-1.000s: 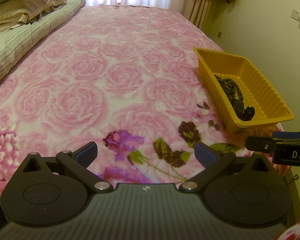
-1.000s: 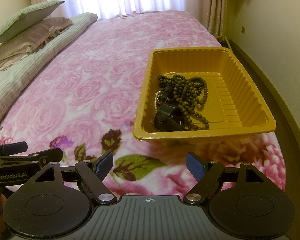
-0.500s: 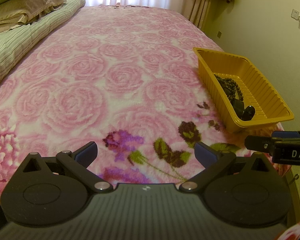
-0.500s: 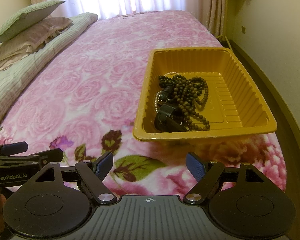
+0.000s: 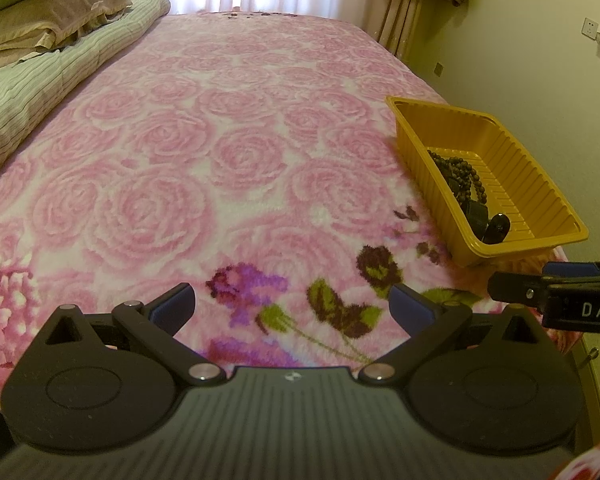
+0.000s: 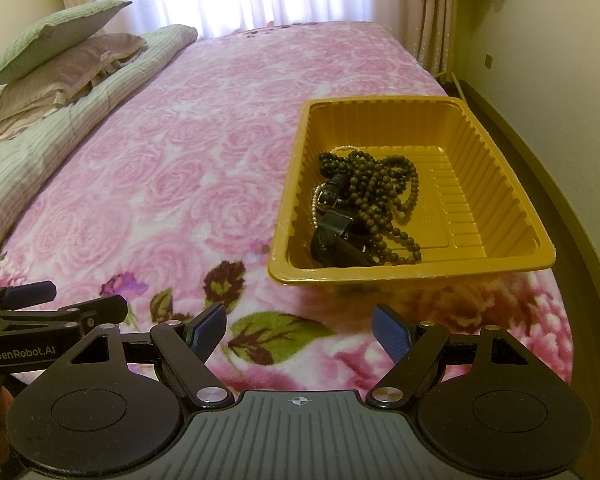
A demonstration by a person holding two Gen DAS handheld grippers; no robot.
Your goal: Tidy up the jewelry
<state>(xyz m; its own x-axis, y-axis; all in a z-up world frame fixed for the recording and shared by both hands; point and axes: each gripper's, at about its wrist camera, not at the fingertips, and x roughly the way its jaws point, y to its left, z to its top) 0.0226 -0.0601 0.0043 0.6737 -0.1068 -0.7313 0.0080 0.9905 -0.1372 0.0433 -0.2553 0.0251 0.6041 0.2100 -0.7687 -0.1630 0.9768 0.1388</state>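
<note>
Honestly, I held left gripper [image 5: 290,306] and right gripper [image 6: 298,330] agape, empty, short of yellow tray [image 6: 500,152]. Tangled brown beads [image 6: 384,196], watch [image 6: 332,194], pearl strand [image 6: 314,208]: I judged snagging whole clump, tipping light tray likely.

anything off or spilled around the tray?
Nothing spilled. The jewelry sits in a tangled heap at the near-left corner of the ribbed yellow plastic tray: dark wooden bead strands, a white pearl strand and a black watch overlap. Both the left gripper and right gripper are open and empty.
</note>
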